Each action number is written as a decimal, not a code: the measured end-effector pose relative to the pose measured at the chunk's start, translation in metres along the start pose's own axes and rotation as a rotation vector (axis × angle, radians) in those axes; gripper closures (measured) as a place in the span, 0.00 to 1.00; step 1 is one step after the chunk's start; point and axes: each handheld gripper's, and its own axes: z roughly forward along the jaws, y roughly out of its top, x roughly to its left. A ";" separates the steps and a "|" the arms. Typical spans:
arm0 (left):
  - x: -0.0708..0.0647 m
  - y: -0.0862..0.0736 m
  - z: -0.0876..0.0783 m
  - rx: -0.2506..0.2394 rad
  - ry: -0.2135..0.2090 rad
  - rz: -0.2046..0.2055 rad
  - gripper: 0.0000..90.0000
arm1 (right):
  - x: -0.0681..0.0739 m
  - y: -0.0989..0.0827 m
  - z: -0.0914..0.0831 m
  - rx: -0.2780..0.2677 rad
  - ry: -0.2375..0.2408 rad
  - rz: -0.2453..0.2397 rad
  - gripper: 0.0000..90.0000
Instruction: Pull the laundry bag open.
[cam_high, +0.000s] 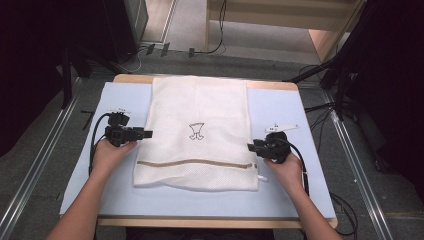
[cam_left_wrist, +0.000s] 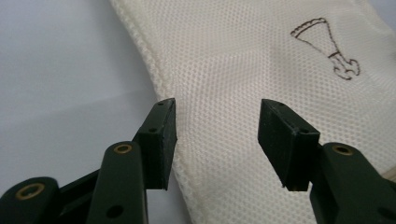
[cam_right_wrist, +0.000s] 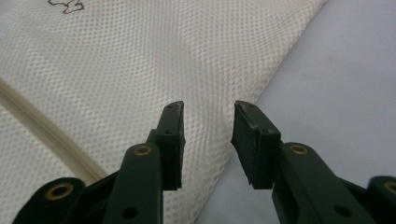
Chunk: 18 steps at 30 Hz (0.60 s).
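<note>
**A:** Where is the mesh laundry bag (cam_high: 197, 132), and which step is in hand?

**B:** In the high view it lies flat in the middle of the frame, on the blue-covered table (cam_high: 280, 115), with its zipper (cam_high: 192, 163) running across near the lower edge and a small dark emblem (cam_high: 195, 131) at its centre. Each hand has a tool at one side edge of the bag. I judge this to be a release: the bag is laid out and both tools have let go of its sides.

**A:** How do the tools stand?

**B:** The left tool (cam_high: 148, 133), at centre-left of the high view, has its jaws well apart and grips nothing; in the left gripper view (cam_left_wrist: 217, 140) the bag's seamed edge passes under the gap, clear of the pads. The right tool (cam_high: 250, 146), at centre-right, is parted less widely, also empty, over the bag's other edge (cam_right_wrist: 208, 140).

**A:** What does the next move call for?

**B:** Probably a fresh hold on the edges, jaws closing on mesh alone, not the blue cover.
</note>
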 end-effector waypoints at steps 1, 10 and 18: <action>-0.001 0.000 -0.001 -0.001 -0.008 0.005 0.52 | 0.001 -0.001 -0.002 0.004 0.009 0.002 0.74; -0.013 0.002 -0.005 -0.010 -0.026 0.035 0.49 | 0.004 -0.014 -0.013 0.044 0.026 -0.003 0.82; -0.023 0.004 -0.004 -0.008 -0.043 0.053 0.46 | 0.011 -0.021 -0.008 0.094 0.053 -0.022 0.96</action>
